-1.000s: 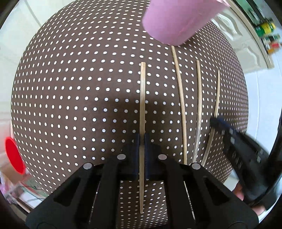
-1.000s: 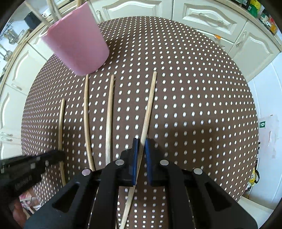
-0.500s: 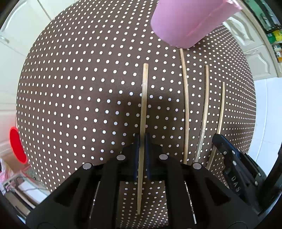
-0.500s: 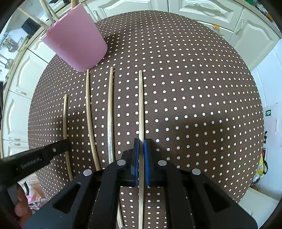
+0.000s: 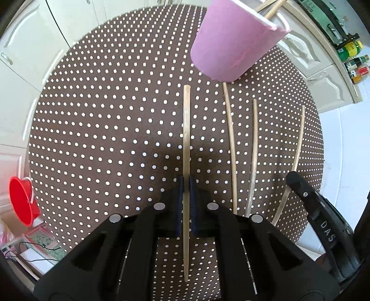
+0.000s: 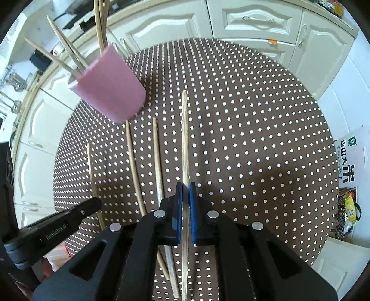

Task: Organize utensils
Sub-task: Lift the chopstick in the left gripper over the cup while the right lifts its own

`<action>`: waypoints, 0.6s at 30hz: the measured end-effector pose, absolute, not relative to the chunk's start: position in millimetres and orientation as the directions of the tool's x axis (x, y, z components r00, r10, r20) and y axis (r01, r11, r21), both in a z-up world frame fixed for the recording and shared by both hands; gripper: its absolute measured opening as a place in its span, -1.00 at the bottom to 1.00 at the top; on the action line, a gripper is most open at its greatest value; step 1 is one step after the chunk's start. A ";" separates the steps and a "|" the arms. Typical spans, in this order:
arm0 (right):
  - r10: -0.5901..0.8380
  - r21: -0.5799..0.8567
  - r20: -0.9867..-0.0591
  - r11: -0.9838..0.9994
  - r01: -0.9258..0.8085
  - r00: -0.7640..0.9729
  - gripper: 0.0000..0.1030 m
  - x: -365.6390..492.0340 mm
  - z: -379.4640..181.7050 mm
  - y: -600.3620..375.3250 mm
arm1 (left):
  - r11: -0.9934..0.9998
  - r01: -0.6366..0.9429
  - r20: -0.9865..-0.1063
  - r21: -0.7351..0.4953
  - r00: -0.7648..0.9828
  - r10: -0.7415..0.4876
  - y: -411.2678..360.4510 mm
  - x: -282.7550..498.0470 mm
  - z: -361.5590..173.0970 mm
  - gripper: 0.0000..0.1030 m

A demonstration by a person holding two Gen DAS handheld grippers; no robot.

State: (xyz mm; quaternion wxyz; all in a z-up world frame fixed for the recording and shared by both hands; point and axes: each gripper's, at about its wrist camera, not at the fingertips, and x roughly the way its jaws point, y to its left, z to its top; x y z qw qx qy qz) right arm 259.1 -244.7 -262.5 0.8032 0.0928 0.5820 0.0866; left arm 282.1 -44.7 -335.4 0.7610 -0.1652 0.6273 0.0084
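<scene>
Bamboo chopstick [image 5: 186,139] sat clamped in the left gripper [image 5: 186,185], its length running straight ahead, pink cup [image 5: 233,41] up and to the right over the dotted brown tablecloth [image 5: 104,139]. Right wrist view: right gripper [image 6: 185,187] pinched another chopstick [image 6: 185,139], cup [image 6: 111,90] ahead-left, cream cabinets [image 6: 254,20] behind.
</scene>
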 end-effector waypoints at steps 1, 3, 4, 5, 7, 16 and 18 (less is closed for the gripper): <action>0.258 0.264 -0.912 0.964 -0.025 0.319 -0.91 258.4 -257.1 -246.9 | 0.946 -0.216 -0.956 -0.240 0.224 -0.191 -44.7 279.2 -330.8 -0.88; 0.270 0.280 -0.900 0.960 -0.023 0.342 -0.91 259.6 -245.6 -249.2 | 0.947 -0.212 -0.951 -0.242 0.244 -0.188 -38.6 264.5 -316.4 -0.88; 0.276 0.286 -0.894 0.958 -0.024 0.354 -0.91 259.9 -240.1 -251.2 | 0.947 -0.208 -0.948 -0.244 0.257 -0.188 -38.0 260.5 -311.0 -0.88; 0.283 0.294 -0.883 0.955 -0.030 0.373 -0.91 259.3 -232.7 -252.0 | 0.947 -0.207 -0.946 -0.244 0.267 -0.186 -45.3 261.3 -300.1 -0.88; 0.291 0.301 -0.866 0.953 -0.042 0.407 -0.91 256.1 -218.4 -252.1 | 0.948 -0.204 -0.940 -0.246 0.290 -0.182 -50.2 256.0 -284.5 -0.88; 0.327 0.326 -0.797 0.941 -0.094 0.509 -0.91 245.1 -181.1 -242.5 | 0.946 -0.185 -0.893 -0.266 0.417 -0.169 -42.3 225.9 -229.6 -0.88; 0.330 0.328 -0.781 0.939 -0.101 0.530 -0.91 244.5 -174.1 -241.8 | 0.947 -0.183 -0.880 -0.263 0.448 -0.158 -41.6 220.8 -214.9 -0.88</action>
